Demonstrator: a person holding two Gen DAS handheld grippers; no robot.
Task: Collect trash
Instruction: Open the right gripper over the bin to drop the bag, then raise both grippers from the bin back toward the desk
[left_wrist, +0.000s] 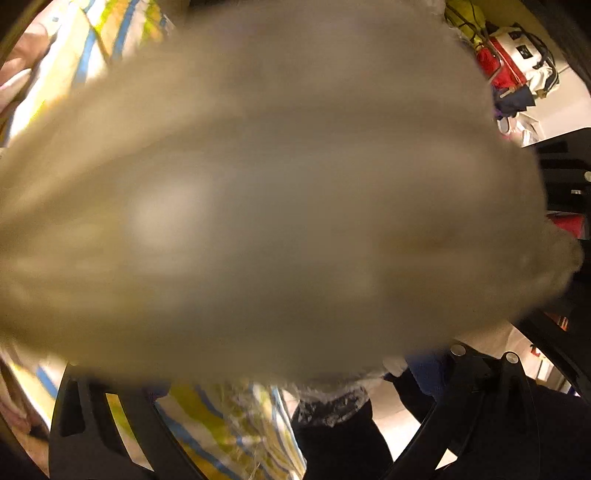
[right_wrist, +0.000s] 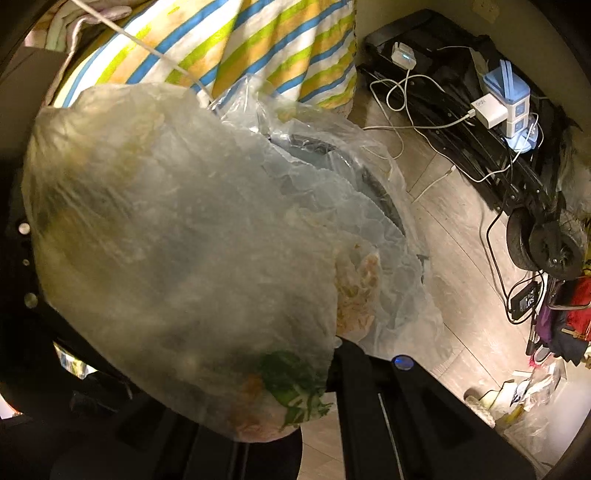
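A full translucent trash bag (right_wrist: 177, 236) with food scraps inside fills the right wrist view, hanging above a bin lined with clear plastic (right_wrist: 354, 184). The bag covers the right gripper's tips; only black finger bodies (right_wrist: 369, 398) show at the bottom, so its grip is unclear. In the left wrist view the same bag (left_wrist: 258, 192) is a pale blur pressed close to the lens. It hides the left gripper's tips; only the black fingers (left_wrist: 476, 398) show below.
A striped blanket (right_wrist: 258, 40) hangs at the top. White cables (right_wrist: 402, 96) and a blue power strip (right_wrist: 517, 110) lie on a black stand at right. A wheel (right_wrist: 546, 243), bags (right_wrist: 576, 314) and loose litter (right_wrist: 524, 398) sit on the wood floor (right_wrist: 461, 258).
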